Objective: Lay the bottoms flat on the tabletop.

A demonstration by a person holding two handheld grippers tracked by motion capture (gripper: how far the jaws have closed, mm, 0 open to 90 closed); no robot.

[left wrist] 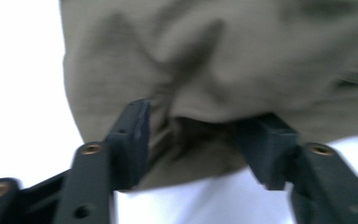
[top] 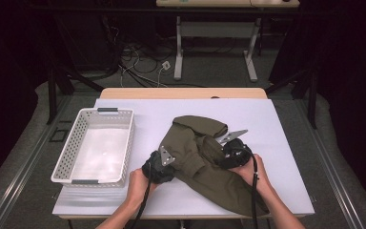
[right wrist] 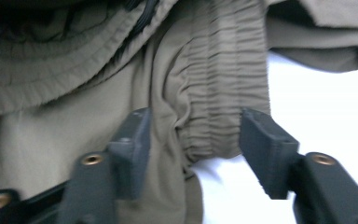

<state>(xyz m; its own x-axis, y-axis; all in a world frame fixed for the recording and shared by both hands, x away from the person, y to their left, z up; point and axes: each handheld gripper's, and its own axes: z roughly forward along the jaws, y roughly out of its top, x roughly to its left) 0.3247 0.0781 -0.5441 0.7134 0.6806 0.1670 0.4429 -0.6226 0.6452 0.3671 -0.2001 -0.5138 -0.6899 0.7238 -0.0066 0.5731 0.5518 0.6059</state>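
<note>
so the white worktop (top: 286,143) takes up most of the high view, with an olive green garment (top: 195,157) crumpled across its middle and trailing toward the near right edge. a white perforated basket (top: 71,157) sits well off to the garment's left, nothing in it. the person's left gripper (top: 159,164) is at the garment's left edge, the right gripper (top: 231,152) on its right side near a gathered elastic band (right wrist: 223,93). in the left gripper view the jaws stand apart with a fold of cloth between them, pads not pressing. in the right gripper view the jaws are likewise parted around the elastic band, not clamping it.
</note>
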